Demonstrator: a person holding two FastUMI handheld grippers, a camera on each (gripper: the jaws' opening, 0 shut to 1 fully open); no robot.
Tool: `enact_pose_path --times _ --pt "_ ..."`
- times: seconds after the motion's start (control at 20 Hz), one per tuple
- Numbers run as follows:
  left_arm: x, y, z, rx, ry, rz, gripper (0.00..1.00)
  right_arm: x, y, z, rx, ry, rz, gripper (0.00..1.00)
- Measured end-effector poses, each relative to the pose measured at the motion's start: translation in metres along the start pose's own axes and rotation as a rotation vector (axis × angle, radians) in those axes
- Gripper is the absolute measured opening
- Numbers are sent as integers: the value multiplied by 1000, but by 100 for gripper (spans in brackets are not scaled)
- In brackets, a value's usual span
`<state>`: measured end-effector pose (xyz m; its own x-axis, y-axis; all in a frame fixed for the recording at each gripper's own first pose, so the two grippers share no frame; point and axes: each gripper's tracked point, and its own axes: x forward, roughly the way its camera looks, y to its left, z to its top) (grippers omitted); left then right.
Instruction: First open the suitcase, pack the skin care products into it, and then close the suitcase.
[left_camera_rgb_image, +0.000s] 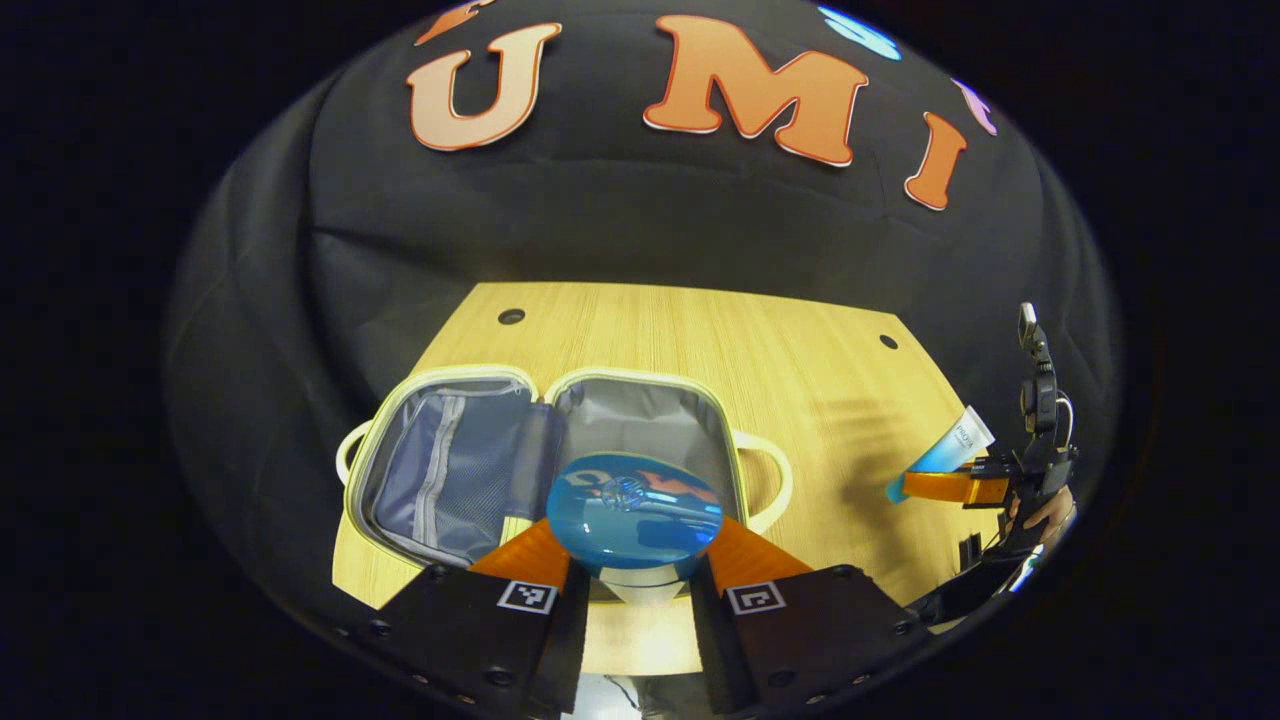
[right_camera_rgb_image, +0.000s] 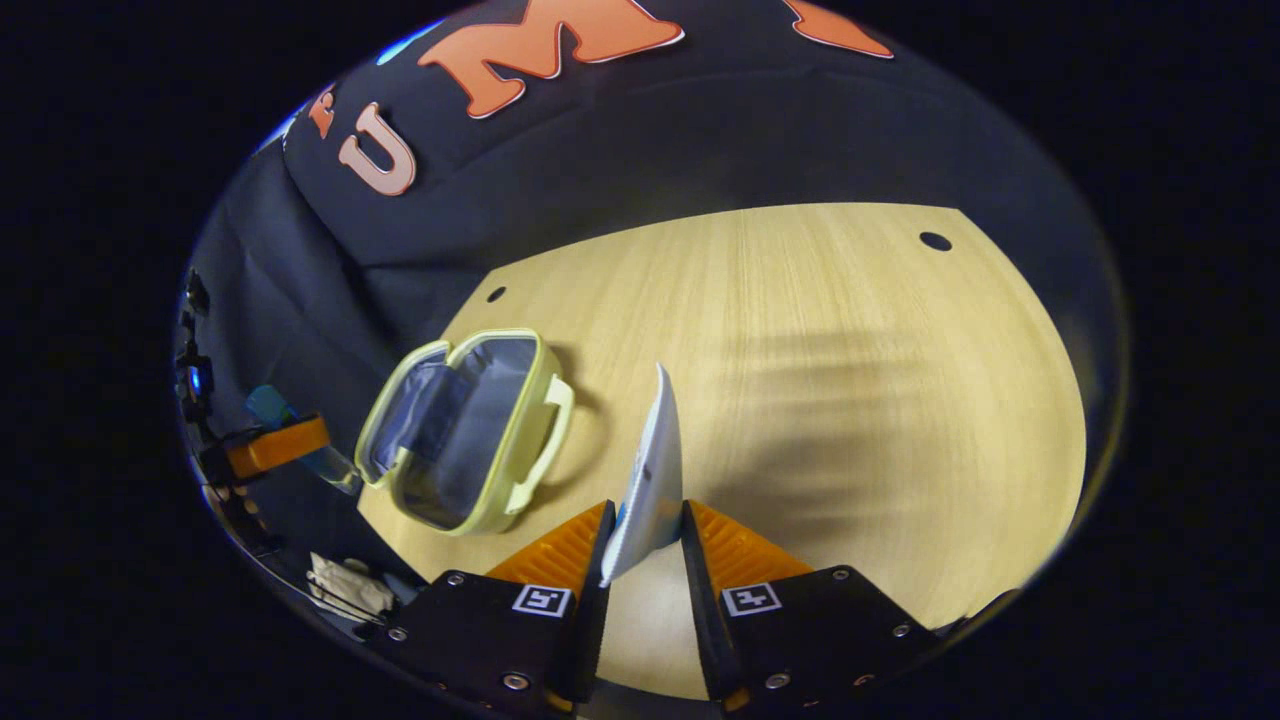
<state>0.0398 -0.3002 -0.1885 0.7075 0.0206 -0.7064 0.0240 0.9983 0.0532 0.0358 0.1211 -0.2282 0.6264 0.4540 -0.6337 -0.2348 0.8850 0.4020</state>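
A small pale-yellow suitcase (left_camera_rgb_image: 560, 450) lies open on the wooden table (left_camera_rgb_image: 820, 370), both grey-lined halves flat and empty. My left gripper (left_camera_rgb_image: 635, 532) is shut on a round jar with a clear blue lid (left_camera_rgb_image: 634, 512), held above the near edge of the suitcase's right half. At the far right the other gripper (left_camera_rgb_image: 945, 487) carries a white and blue tube (left_camera_rgb_image: 950, 448) above the table. In the right gripper view, my right gripper (right_camera_rgb_image: 648, 515) is shut on that white tube (right_camera_rgb_image: 652, 470), seen edge-on and pointing up. The suitcase (right_camera_rgb_image: 470, 430) lies to its left, and the left gripper (right_camera_rgb_image: 275, 445) is beyond it.
The table has small round holes near its far corners (left_camera_rgb_image: 511, 316) (right_camera_rgb_image: 935, 241). Black cloth walls close in behind and at the left. A hand (left_camera_rgb_image: 1045, 512) holds the right gripper. Bare wood stretches right of the suitcase (right_camera_rgb_image: 850, 400).
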Motion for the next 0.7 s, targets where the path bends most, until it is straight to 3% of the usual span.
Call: enact_pose_path --times 0.25,0.35,0.4,0.45,0.7 --pt "29 13 -20 129 187 -51 47 -11 22 -16 35 17 49 41" --pt "50 17 -39 130 281 -74 46 -15 26 -26 63 30 61 41" --pt "60 16 -45 126 321 -85 47 -16 27 -30 75 36 62 36" --pt "69 18 -52 123 363 -82 47 -19 26 -36 87 40 58 41" --pt "100 25 -69 170 497 -33 47 -26 14 -56 127 58 15 41"
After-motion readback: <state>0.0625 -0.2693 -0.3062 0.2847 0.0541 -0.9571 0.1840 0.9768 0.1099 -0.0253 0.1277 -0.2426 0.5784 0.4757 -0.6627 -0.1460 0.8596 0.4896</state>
